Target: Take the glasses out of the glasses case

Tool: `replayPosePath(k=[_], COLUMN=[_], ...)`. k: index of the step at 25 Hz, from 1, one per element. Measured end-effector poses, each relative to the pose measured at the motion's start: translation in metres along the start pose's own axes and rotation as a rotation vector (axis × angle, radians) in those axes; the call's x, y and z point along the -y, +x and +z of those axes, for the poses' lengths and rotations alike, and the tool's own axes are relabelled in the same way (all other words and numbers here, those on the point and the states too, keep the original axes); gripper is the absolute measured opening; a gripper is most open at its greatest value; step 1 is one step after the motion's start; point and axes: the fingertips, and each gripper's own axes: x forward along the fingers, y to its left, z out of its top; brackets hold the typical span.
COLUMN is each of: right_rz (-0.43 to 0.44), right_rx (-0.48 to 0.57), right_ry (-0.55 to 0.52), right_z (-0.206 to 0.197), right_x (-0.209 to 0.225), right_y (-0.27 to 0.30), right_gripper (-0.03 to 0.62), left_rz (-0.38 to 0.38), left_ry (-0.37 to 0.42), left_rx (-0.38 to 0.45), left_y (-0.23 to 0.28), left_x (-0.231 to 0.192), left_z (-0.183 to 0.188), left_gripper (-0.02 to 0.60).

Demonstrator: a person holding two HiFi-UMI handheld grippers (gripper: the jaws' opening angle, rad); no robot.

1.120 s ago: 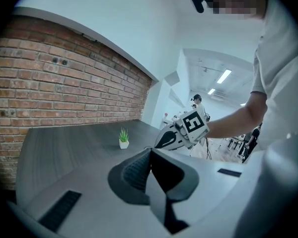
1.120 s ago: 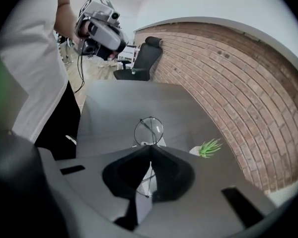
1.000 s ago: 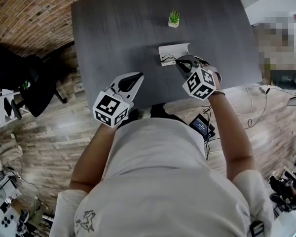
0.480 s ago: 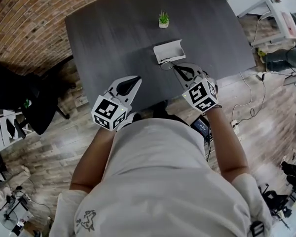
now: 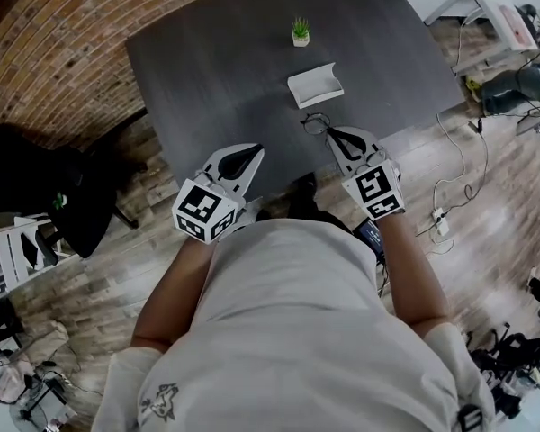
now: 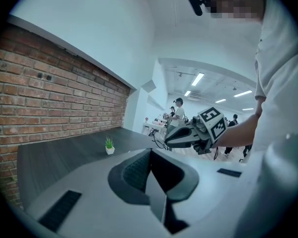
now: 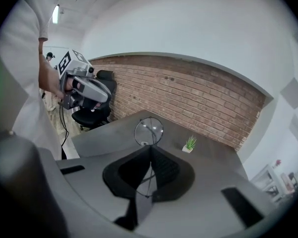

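Observation:
The white glasses case [image 5: 315, 85] lies open on the dark grey table [image 5: 216, 70], with nothing visible inside it. The thin-rimmed glasses [image 5: 314, 123] hang over the table's near edge, held by a thin part of the frame in my right gripper [image 5: 328, 132], which is shut on them. In the right gripper view one round lens [image 7: 149, 131] stands just beyond the right gripper [image 7: 150, 148]. My left gripper [image 5: 255, 150] hovers over the near table edge, left of the glasses, shut on nothing; its tips [image 6: 150, 151] meet in its own view.
A small potted plant [image 5: 300, 31] stands at the far side of the table. A black chair [image 5: 45, 196] stands on the floor at the left by the brick wall [image 5: 63, 34]. Cables and a power strip [image 5: 439, 220] lie on the floor at the right.
My right gripper has drawn back from the case toward the person and risen, carrying the glasses clear of the case. The left gripper shifted slightly.

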Motion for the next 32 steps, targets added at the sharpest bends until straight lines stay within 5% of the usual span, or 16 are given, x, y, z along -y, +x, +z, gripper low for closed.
replayPosePath(k=[15,32], right_rz=[-0.128,-0.162], right_rx=[0.096,0.144], right_ry=[0.172,0.22], right_z=[0.012,-0.02], right_x=[-0.073,-0.075], right_y=[-0.08,-0.191], right_gripper=[0.014,0.014], left_rz=[-0.139,-0.183], left_ry=[0.045,0.076], left_rx=[-0.009,0.01], left_y=[-0.057,-0.039], left_x=[0.059,0.156], left_z=[-0.007,0.004], left_gripper=[0.011,0.011])
